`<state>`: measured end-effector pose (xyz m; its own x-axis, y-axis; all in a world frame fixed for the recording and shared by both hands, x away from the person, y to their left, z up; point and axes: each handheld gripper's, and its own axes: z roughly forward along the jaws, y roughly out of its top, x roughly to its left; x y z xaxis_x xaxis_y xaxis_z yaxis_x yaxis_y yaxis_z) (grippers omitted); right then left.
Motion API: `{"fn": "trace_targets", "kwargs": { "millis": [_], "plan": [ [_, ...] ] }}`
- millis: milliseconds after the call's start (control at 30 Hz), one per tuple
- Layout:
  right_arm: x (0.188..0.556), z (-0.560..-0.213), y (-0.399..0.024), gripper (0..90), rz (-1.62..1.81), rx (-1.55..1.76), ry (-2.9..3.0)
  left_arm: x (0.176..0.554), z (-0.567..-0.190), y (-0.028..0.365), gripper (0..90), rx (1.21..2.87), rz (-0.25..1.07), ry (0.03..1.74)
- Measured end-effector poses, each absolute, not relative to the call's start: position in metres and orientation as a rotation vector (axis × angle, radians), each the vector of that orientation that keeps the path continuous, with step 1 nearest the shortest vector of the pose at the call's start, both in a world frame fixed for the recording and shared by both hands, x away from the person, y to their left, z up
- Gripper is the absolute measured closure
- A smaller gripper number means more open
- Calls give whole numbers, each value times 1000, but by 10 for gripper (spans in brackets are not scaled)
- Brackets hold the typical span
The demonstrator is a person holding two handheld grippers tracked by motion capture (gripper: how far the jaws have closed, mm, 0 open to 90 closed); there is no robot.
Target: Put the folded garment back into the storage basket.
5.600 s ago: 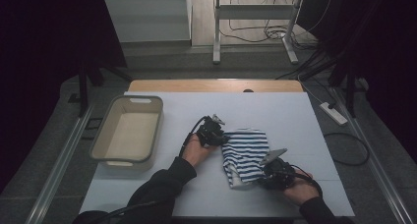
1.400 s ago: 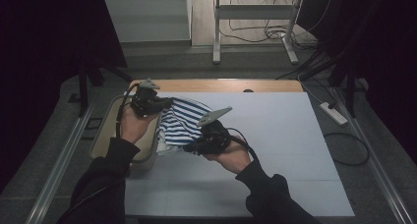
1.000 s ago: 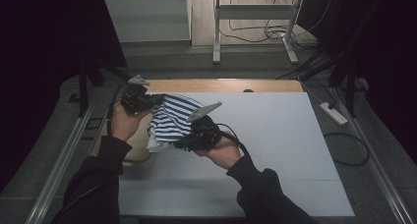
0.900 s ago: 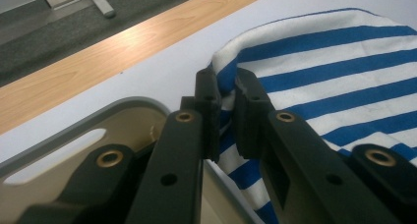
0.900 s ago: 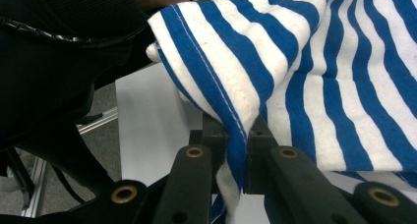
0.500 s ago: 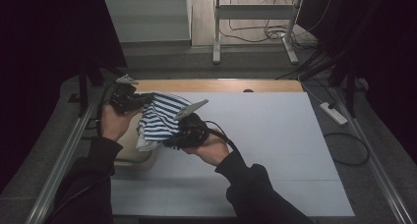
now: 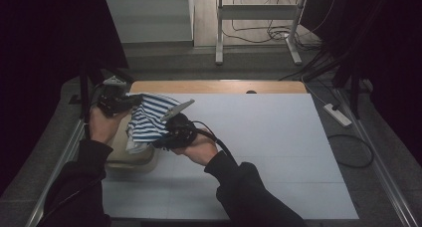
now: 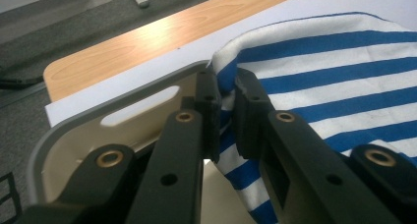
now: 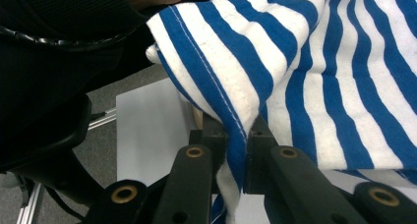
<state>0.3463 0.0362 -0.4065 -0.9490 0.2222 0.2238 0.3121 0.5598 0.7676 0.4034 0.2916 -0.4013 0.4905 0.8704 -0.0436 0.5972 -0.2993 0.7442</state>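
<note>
A blue-and-white striped cloth [image 7: 149, 118] hangs in the air between both grippers, over the beige tub [image 7: 130, 157] at the table's left. My left gripper [image 7: 130, 101] is shut on the cloth's far edge [image 8: 275, 71]; the cloth sits pinched between its jaws [image 8: 225, 116] above the tub's rim [image 8: 147, 94]. My right gripper [image 7: 164, 140] is shut on a folded, stitched edge of the cloth [image 9: 236, 101], nearer the person; its gripping point [image 9: 237, 150] is covered by fabric.
The white table top [image 7: 268, 137] stretches to the right of the tub. A wooden strip [image 7: 214, 86] runs along the far edge. A power strip [image 7: 337, 115] and cables lie on the floor at the right. A dark sleeve [image 9: 64, 42] fills the right gripper view's left.
Both hands carried the striped cloth leftward, from over the tub's right edge to above the tub. Both grips on the cloth stayed the same.
</note>
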Motion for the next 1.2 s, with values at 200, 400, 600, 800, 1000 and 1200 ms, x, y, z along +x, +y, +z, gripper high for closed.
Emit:
{"fn": "trace_targets", "kwargs": {
  "millis": [200,400,600,800,1000,1200],
  "plan": [
    [348,-410,50,839,-1345,-459,-2685,403,-404,303,823,2009,492,1232],
    [349,-413,62,839,-1339,-450,-2691,404,-407,313,823,1999,497,1256],
    [351,-417,72,839,-1335,-447,-2689,404,-409,321,823,1995,501,1276],
    [353,-419,81,839,-1339,-446,-2690,405,-410,328,823,1991,509,1290],
    [355,-421,88,839,-1343,-447,-2688,405,-412,337,823,1979,514,1310],
    [357,-425,94,839,-1342,-457,-2690,406,-413,342,824,1972,516,1325]
  ]
}}
